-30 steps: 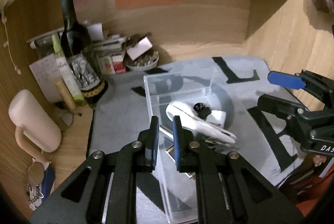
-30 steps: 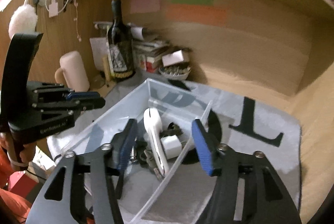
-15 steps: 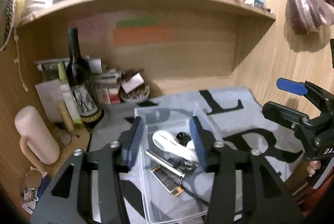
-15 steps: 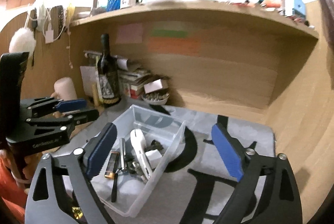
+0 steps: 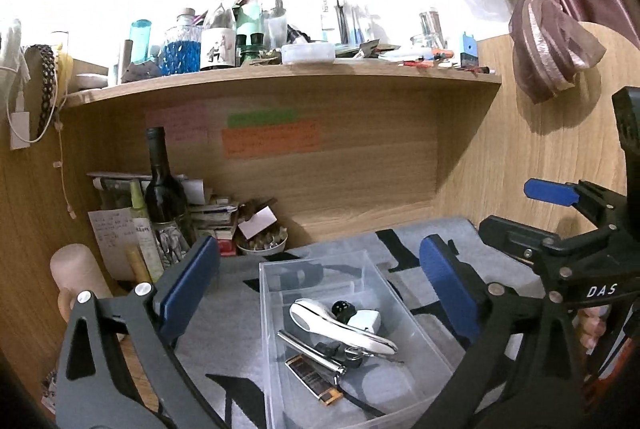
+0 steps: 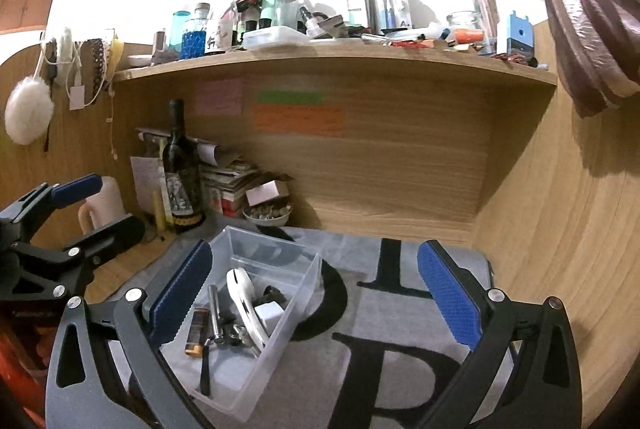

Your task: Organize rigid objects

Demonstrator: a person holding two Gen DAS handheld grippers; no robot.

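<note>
Top blown out white w/ backlight; alcove dim, shadowed; fisheye bends edges, corners black; sharp centre.

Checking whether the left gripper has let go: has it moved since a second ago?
Yes. The left gripper pulled back from the clear bin, fingers opening, empty.

The near end of the clear bin (image 5: 276, 313) is cut off by the lower edge in the left wrist view. Writing on the orange note (image 6: 298, 119) is too small to be read. The wine bottle (image 5: 162, 189) base is hidden behind a blue pad.
</note>
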